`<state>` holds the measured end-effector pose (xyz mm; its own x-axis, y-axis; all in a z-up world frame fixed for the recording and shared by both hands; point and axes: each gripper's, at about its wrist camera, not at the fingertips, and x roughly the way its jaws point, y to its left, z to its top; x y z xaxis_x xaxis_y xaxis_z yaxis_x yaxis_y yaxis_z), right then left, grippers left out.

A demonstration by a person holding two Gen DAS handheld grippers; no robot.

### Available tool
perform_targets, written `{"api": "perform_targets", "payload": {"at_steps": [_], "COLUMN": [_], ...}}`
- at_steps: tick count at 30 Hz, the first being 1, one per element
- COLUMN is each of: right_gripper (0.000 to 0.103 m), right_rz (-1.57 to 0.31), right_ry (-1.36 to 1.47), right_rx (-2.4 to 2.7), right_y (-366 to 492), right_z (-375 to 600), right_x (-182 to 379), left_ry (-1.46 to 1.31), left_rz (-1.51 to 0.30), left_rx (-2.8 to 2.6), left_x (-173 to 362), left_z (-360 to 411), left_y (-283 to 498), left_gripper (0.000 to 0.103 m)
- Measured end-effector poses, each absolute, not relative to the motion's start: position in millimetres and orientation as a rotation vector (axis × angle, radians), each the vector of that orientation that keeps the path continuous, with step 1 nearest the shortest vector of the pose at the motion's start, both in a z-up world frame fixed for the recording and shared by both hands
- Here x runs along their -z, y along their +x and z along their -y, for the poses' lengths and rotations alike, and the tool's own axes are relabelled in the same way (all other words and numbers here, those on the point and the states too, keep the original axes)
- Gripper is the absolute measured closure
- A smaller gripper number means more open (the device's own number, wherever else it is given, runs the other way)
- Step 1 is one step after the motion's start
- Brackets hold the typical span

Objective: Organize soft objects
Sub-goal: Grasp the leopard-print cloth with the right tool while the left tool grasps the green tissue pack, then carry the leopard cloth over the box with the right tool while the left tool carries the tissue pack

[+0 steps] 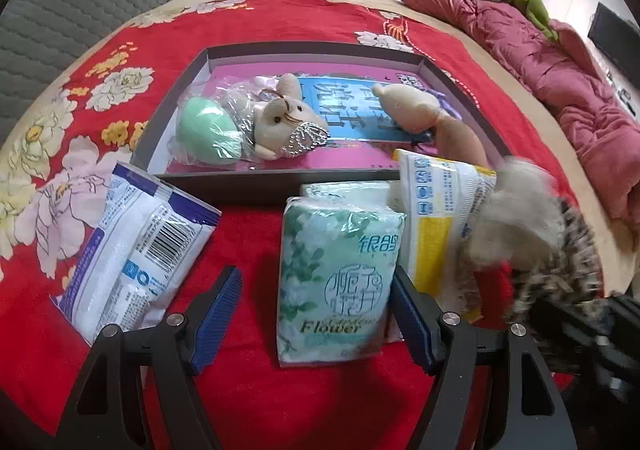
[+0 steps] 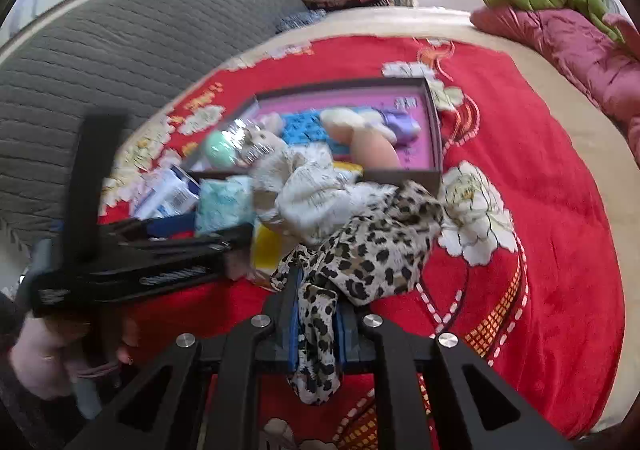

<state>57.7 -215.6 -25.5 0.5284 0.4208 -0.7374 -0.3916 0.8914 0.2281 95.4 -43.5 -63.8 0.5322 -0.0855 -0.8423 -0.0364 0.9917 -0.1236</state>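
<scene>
Underneath lay a red floral blanket [image 1: 248, 390], w/ a shallow box [image 1: 276, 179] holding a bagged bear [image 1: 276, 121]. Just in front: green tissue pack [image 1: 340, 274] between left gripper's [image 1: 316, 314] wide-open jaws, untouched; blue-white pack [image 1: 136, 250] beside. Right gripper [image 2: 318, 330] was clamped shut on a leopard-print cloth [image 2: 372, 250], overlapping a yellow pack [image 1: 436, 226].
</scene>
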Motion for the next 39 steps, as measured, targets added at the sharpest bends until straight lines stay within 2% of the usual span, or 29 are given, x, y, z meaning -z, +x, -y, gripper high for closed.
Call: {"api": "perform_targets", "payload": {"at_steps": [2,5,9,39], "right_gripper": [0.089,0.089,0.089,0.089], "right_rz": [-0.867,-0.834,-0.802,-0.658], "right_ry": [0.048,0.053,0.069,0.083], "right_rx": [-0.511,-0.533,-0.539,-0.559], "right_y": [54,52,50,53], "right_z": [215,214,216,226], "right_x": [20,13,7,-18], "left_ry": [-0.111,-0.132,-0.156,-0.227], "left_rz": [-1.009,-1.009,-0.998,-0.831], "left_rx": [0.019,0.029,0.053,0.061], "left_x": [66,67,63,3], "left_z": [44,39,32,-10], "left_y": [98,99,99,73], "left_gripper": [0.03,0.049,0.053,0.054]}}
